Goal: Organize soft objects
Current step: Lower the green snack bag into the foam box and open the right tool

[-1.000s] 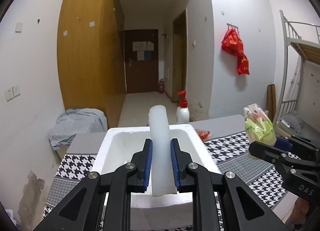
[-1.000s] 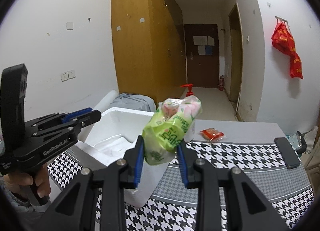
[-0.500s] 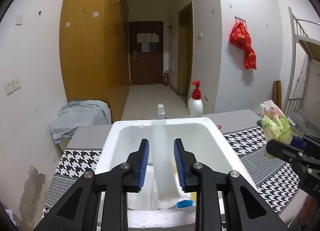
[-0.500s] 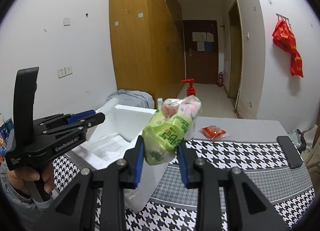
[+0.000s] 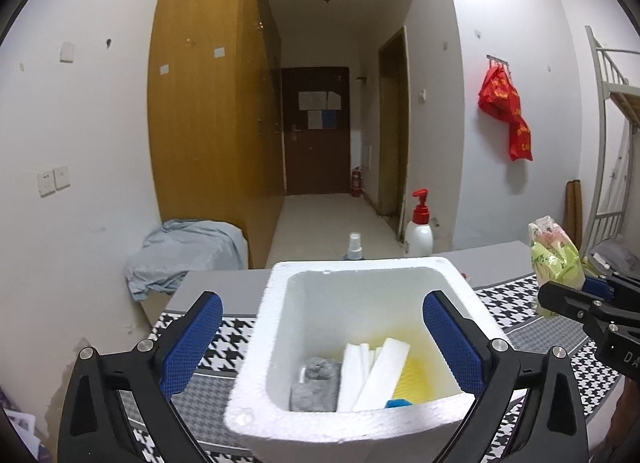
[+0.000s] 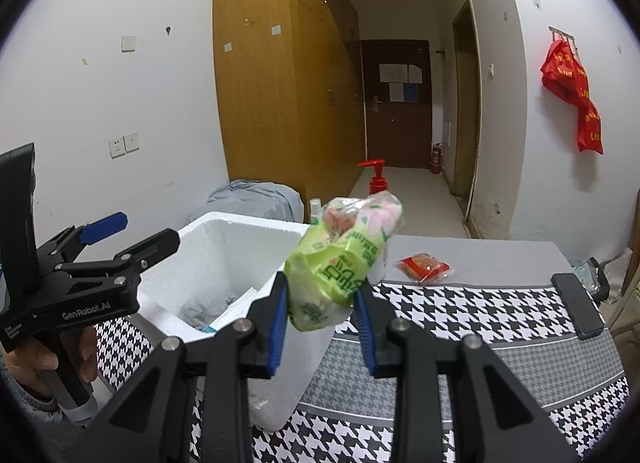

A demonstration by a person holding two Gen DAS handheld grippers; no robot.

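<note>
The left gripper (image 5: 322, 337) has just been opened wide, nothing between its jaws, above the foam box (image 5: 264, 335). The green packet (image 6: 340, 263), clamped in the right gripper (image 6: 320, 319), should be lowered well inside the box before release.

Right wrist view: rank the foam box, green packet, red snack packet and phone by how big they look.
1. Foam box
2. Green packet, though it sits close to the camera in the right gripper, so it looks inflated
3. Phone
4. Red snack packet, farther off, so unsure against the phone
</note>
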